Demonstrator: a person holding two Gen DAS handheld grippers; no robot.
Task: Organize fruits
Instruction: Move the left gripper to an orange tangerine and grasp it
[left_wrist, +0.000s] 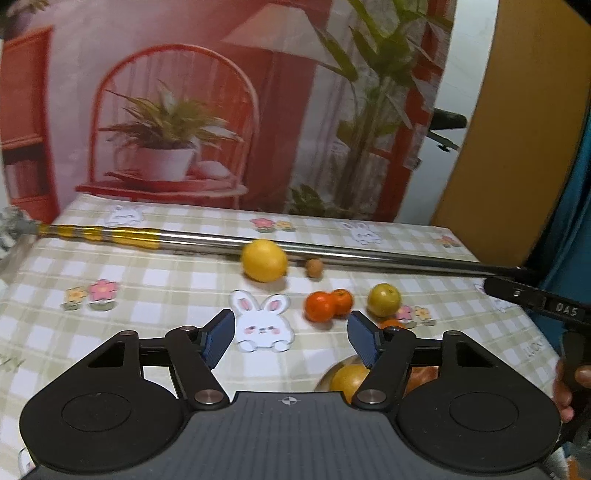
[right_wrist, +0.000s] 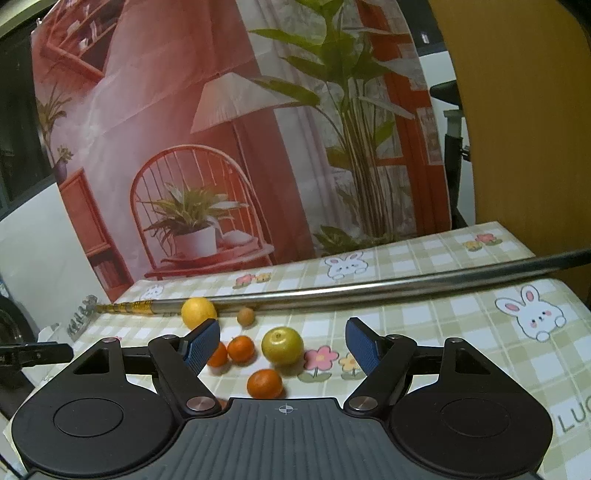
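the left claw (left_wrist: 291, 338) stood apart and empty over the table (left_wrist: 166, 280), and the fruits lay ahead of it and to its right: a yellow lemon (left_wrist: 264, 260), two small oranges (left_wrist: 328, 305), a greenish fruit (left_wrist: 384, 300). the right claw (right_wrist: 282, 345), also apart and empty, was nearer; the greenish fruit (right_wrist: 282, 346) and one orange (right_wrist: 265, 384) sat between its fingers, further ahead. a bowl (left_wrist: 334, 373) with fruit was mostly hidden behind the left claw's right finger.

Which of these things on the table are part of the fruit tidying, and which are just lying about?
Part of the job:
- yellow lemon
- green-yellow fruit
- three small oranges
- small brown fruit
- bowl with fruit in it
- both open, empty tongs

Just lying about:
- metal pole
- bunny tablecloth
- printed backdrop
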